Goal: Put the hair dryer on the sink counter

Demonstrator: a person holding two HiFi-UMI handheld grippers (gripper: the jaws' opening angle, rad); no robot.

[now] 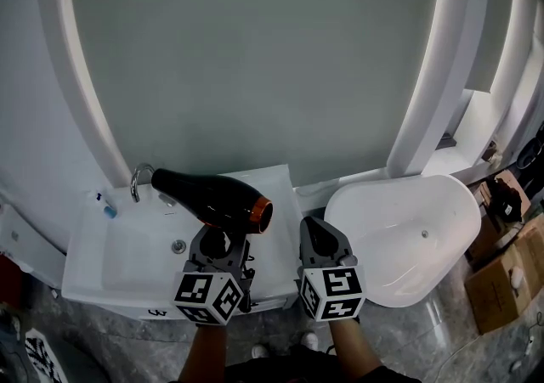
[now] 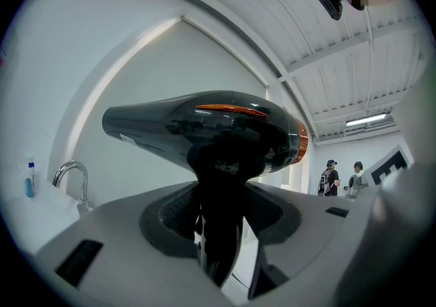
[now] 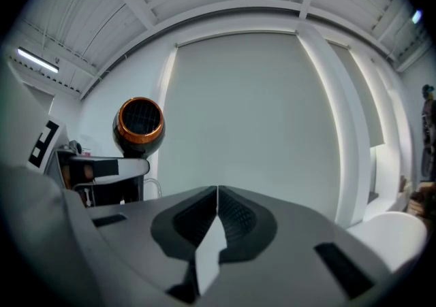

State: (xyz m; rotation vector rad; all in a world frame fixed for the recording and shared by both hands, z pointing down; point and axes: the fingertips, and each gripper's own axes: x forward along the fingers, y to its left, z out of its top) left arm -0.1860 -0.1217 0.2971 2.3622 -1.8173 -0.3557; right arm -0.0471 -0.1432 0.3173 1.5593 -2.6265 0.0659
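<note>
Above the white sink [image 1: 119,258], near its faucet [image 1: 138,179], the left tongs [image 1: 217,241] pinch the handle of a black hair dryer [image 1: 208,197], held clear of the worktop [image 1: 274,183], its orange-ringed end pointing towards the right tongs [image 1: 321,233]. These are pressed together, empty, next to a white tub [image 1: 399,237].

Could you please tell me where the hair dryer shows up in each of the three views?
Head view: the hair dryer is lower centre-left, held over the sink by the left tool.
Left gripper view: it fills the centre, handle down between the jaws.
Right gripper view: it is upper left, with its orange-ringed end facing the camera.
Shared landmark: the white arched frame on the wall behind it.
</note>
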